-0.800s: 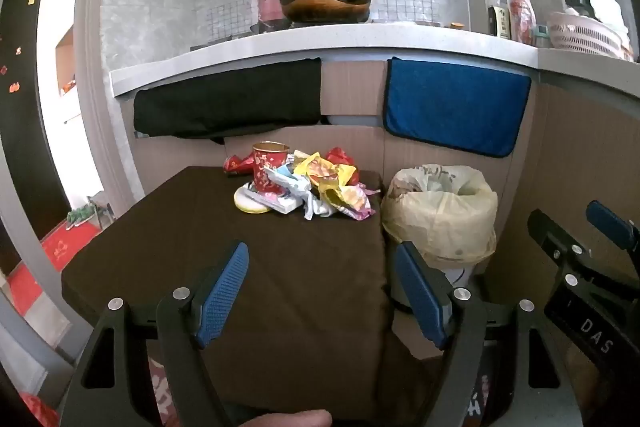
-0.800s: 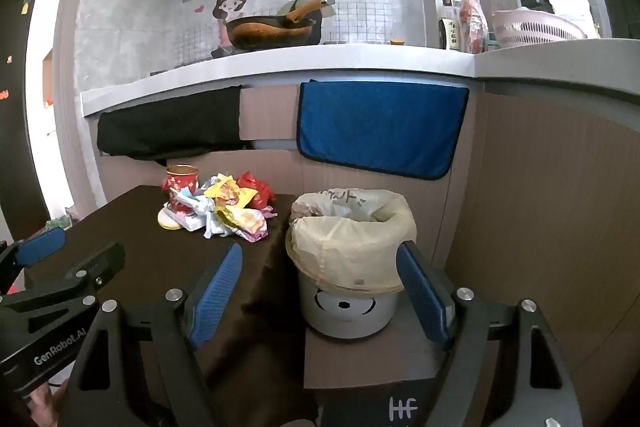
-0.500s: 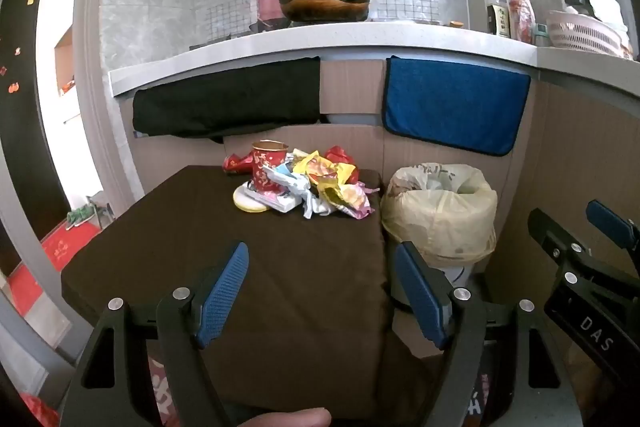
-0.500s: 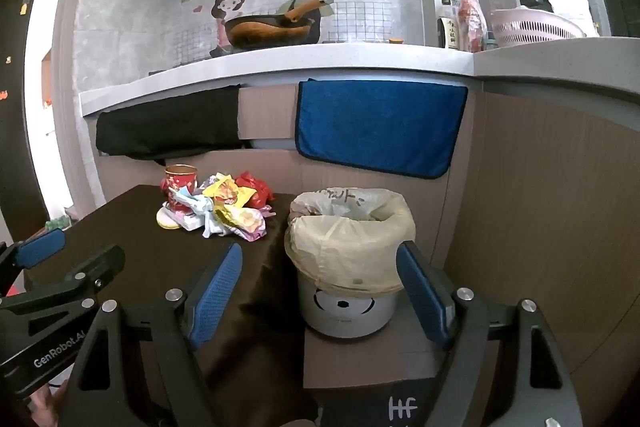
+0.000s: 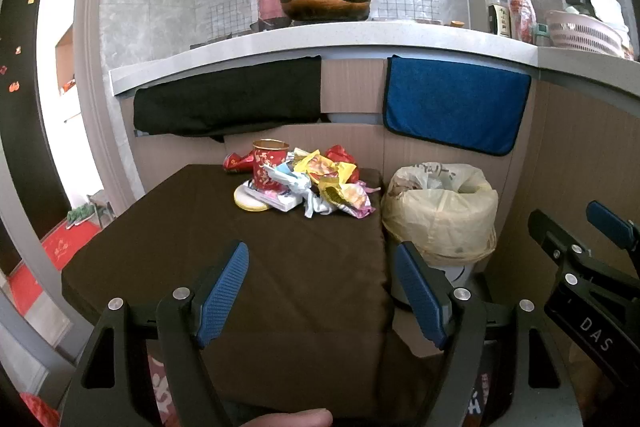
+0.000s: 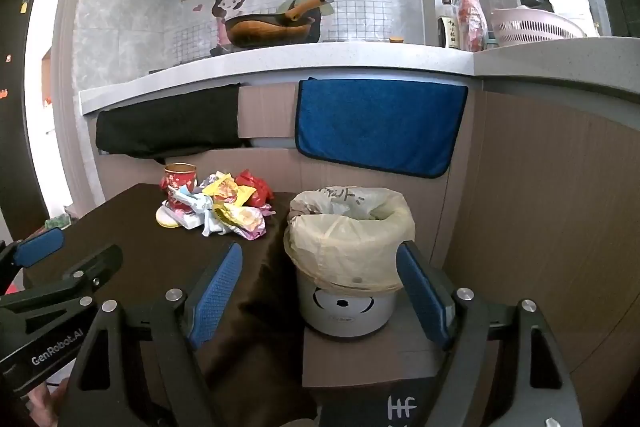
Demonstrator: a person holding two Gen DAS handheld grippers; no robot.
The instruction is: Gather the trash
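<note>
Almost nothing is shifting since before: both the left gripper [image 5: 322, 291] and right gripper [image 6: 320, 291] are hanging with fingers spread, the trash pile [image 5: 304, 183] on the tabletop [image 5: 180, 227] lying untouched beside the lined bin [image 6: 348, 239]

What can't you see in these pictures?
- Inside the trash bin: both views, the yellowish bag and rim hide the bottom.
- Under the wrapper pile: both views, top wrappers cover what lies below.
- Back of the red cup: faces away.
- Bottle labels: too small to read.
</note>
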